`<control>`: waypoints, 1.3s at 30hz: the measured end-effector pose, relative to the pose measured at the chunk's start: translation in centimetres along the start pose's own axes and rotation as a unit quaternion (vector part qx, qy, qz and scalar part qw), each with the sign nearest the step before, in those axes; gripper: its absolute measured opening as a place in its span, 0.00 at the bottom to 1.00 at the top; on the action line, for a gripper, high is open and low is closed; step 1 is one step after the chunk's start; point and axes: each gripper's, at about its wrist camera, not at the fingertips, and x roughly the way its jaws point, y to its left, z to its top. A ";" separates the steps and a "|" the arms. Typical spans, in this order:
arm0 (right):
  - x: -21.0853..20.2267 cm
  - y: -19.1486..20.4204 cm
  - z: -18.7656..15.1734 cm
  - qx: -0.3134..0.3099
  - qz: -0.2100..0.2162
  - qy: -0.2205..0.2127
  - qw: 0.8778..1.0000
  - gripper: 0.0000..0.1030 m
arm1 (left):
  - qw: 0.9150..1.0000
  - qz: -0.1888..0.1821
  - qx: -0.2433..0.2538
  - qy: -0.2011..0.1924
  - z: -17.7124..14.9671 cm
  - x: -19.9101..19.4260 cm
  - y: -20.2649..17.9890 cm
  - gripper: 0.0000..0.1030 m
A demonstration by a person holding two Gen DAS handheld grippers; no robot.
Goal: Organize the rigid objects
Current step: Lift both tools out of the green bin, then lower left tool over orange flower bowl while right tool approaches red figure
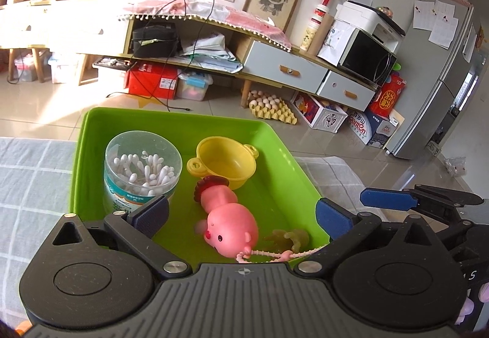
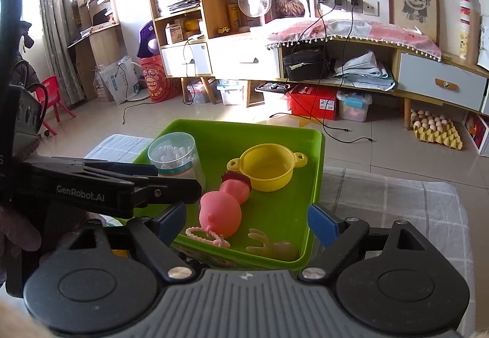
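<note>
Four things in green tray [image 1: 91, 136]: cotton swab jar [image 1: 142, 169], yellow toy pot [image 1: 227, 160], pink doll [image 1: 227, 221], olive rubber hand toy [image 1: 288, 238].

Risks:
- tray overhangs far bench edge; nudge could tip it to floor
- doll's bead cord [image 1: 269, 255] trails near tray rim; rising jaw could snag it
- two tools crowded side by side; could collide

Left hand-held gripper [image 1: 241, 214]: jaws wide apart, nothing between pads, doll just below and ahead. Right hand-held gripper [image 2: 244, 223]: jaws apart, empty, doll and rubber hand toy just ahead, inside tray.
</note>
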 end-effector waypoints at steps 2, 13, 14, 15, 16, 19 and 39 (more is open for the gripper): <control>-0.3 0.3 0.0 -0.001 -0.004 0.008 1.000 0.63 | 1.000 0.004 0.000 0.002 0.0 -0.7 0.0 0.95; -3.2 1.6 -1.0 0.023 -0.013 0.015 1.000 0.65 | 0.999 0.040 0.004 0.000 -1.2 -5.6 0.6 0.96; -3.5 1.8 -1.1 0.026 -0.013 0.015 0.999 0.65 | 0.999 0.045 0.000 0.000 -1.3 -6.1 0.8 0.96; -3.7 1.9 -1.2 0.028 -0.013 0.015 0.999 0.66 | 0.999 0.051 -0.004 0.001 -1.4 -6.7 1.0 0.96; -3.8 2.0 -1.3 0.030 -0.013 0.016 0.999 0.67 | 0.998 0.055 -0.008 -0.001 -1.6 -7.2 1.2 0.96; -4.2 2.4 -1.9 0.029 -0.009 0.013 0.999 0.68 | 0.998 0.066 -0.009 -0.003 -2.3 -8.3 1.7 0.96; -3.3 3.2 -9.2 -0.003 0.019 0.053 0.998 0.68 | 0.988 0.127 0.082 0.026 -7.7 -10.7 6.3 0.96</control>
